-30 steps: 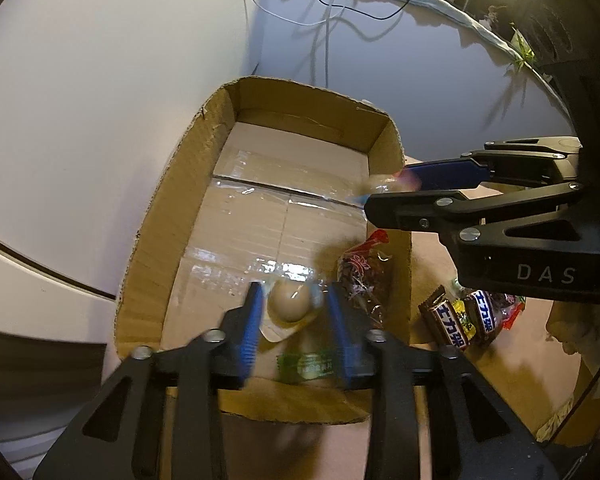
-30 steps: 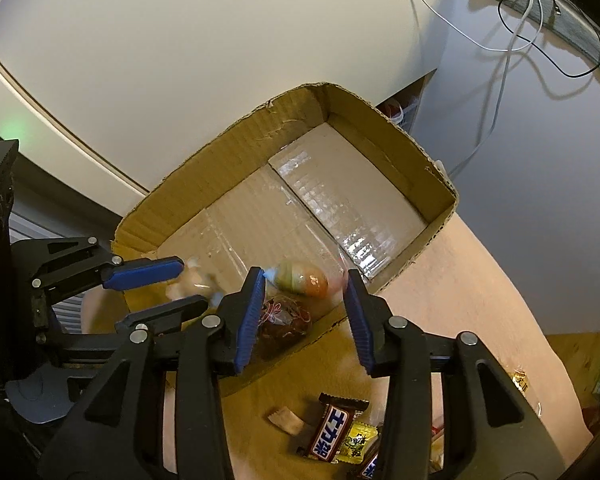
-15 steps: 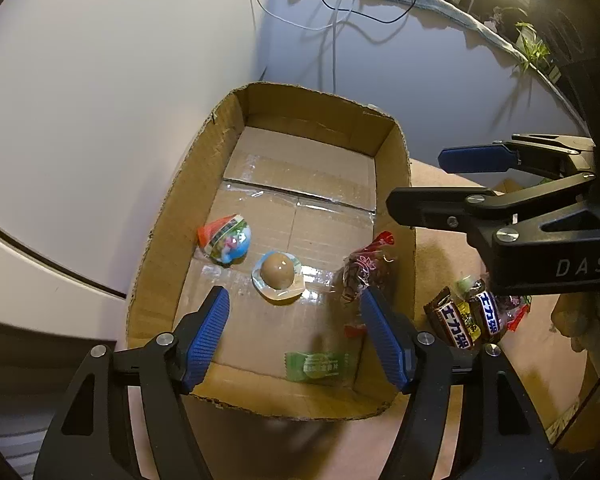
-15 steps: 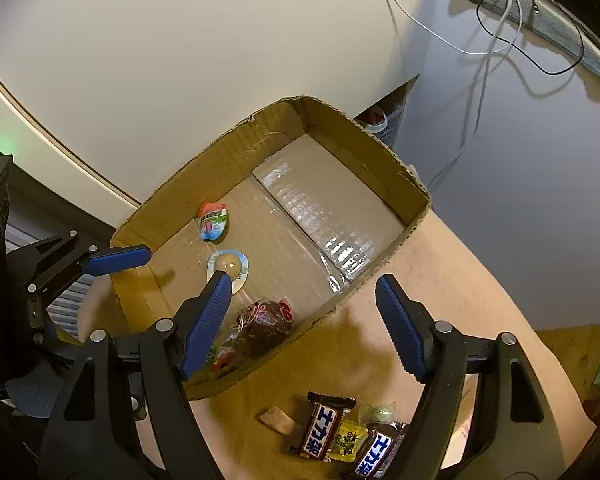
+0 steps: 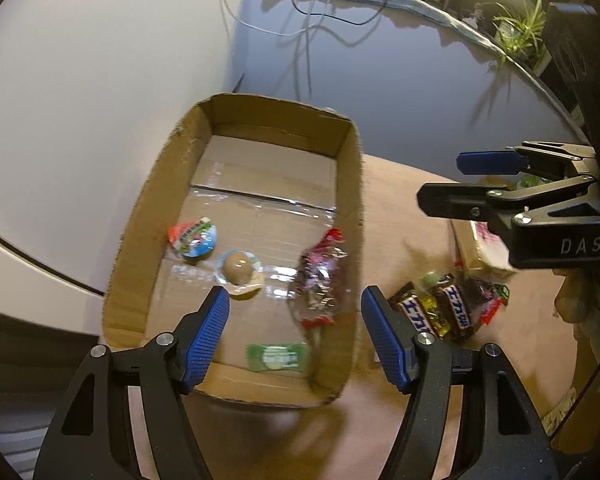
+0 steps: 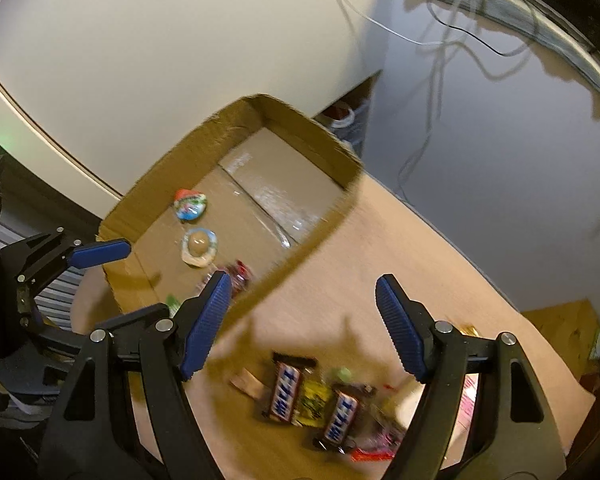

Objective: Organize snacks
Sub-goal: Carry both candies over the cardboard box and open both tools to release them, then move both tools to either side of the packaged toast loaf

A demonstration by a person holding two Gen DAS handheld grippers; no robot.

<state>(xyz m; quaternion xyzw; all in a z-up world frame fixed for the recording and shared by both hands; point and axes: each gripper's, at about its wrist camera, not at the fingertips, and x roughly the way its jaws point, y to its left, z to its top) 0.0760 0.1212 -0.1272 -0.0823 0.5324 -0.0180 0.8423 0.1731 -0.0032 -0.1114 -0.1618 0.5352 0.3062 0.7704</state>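
while both spread | left tool (image 5: 294, 330), right tool (image 6: 302, 326) empty | corrugated cardboard box (image 5: 140, 216) | domed jelly cup (image 5: 239, 268)

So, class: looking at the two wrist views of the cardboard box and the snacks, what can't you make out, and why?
- Green packet: print too blurred to read in the left wrist view; the right wrist view hides it behind the right gripper's finger.
- Snack pile: motion blur in the right wrist view; how many pieces, cannot tell.
- Pink-and-white pack: mostly covered by the right gripper in the left wrist view.
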